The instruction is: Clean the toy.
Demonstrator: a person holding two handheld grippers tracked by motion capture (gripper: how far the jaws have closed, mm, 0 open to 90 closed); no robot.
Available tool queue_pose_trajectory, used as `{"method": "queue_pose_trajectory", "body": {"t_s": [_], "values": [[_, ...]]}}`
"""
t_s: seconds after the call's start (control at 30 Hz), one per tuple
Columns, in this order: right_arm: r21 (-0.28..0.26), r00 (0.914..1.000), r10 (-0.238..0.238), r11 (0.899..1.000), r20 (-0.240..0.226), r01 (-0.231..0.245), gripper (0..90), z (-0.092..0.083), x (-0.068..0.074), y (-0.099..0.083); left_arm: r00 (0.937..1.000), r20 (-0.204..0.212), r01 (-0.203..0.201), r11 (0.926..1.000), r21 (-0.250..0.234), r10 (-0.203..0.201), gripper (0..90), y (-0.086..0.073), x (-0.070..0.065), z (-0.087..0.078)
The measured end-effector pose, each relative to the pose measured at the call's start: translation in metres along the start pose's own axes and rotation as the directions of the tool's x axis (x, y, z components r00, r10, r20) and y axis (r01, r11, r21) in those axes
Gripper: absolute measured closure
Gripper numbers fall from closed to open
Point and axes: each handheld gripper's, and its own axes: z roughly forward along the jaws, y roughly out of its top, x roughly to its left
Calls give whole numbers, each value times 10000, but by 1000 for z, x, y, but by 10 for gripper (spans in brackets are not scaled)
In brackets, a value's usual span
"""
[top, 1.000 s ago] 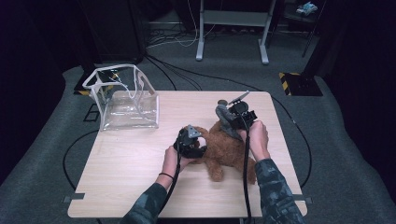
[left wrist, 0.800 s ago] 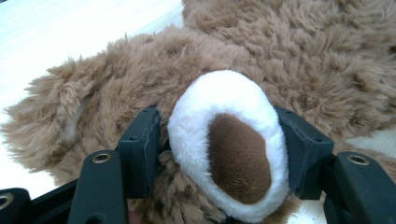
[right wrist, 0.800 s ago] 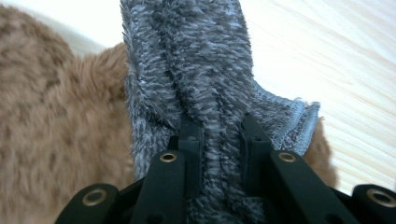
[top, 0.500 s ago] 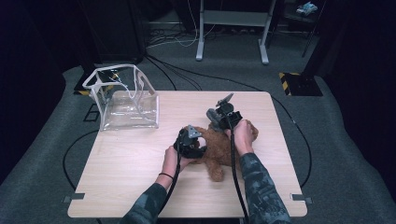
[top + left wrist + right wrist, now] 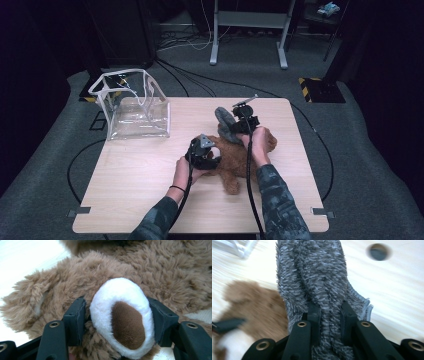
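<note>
A brown plush bear (image 5: pixel 235 157) lies on the wooden table (image 5: pixel 140 180). My left gripper (image 5: pixel 202 152) is at its left side, and in the left gripper view the jaws press on the bear's white paw (image 5: pixel 121 315) with its brown pad. My right gripper (image 5: pixel 243 122) sits over the bear's far end, shut on a grey fuzzy cloth (image 5: pixel 225 122); in the right gripper view the grey cloth (image 5: pixel 317 282) stands pinched between the two jaws, with the bear (image 5: pixel 254 307) blurred at the left.
A clear plastic bag with white trim (image 5: pixel 132 105) stands open at the table's far left. Cables (image 5: pixel 210 80) run over the grey carpet behind the table, where a metal stand (image 5: pixel 247 30) rises.
My right gripper has carried the grey cloth leftward and slightly down, over the bear's far end. The left gripper has stayed on the paw.
</note>
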Motion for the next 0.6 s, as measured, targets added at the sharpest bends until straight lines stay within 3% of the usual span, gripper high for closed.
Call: {"method": "queue_pose_trajectory", "body": {"t_s": [0.13, 0.23, 0.43, 0.53, 0.6], "values": [[346, 9922, -281, 9991, 1213, 241, 749, -16, -10, -8, 10000, -37, 90, 10000, -5, -90, 383, 0, -1, 0], [767, 9921, -285, 9969, 1221, 192, 749, -10, -14, -15, 10000, 13, -60, 9999, 100, 60, 383, 1, 0, 0], [904, 9989, -148, 9958, 455, 107, 752, 15, -2, -14, 10000, 50, -70, 9998, 189, 69, 382, 1, 0, 0], [786, 9991, 34, 9969, -412, -2, 752, 26, 8, -11, 10000, 35, -32, 9998, 181, 32, 382, 1, -1, 0], [696, 9949, 403, 9970, -919, -339, 751, 31, 16, -9, 10000, 37, 90, 9998, 151, -90, 382, 1, -1, -1]]}}
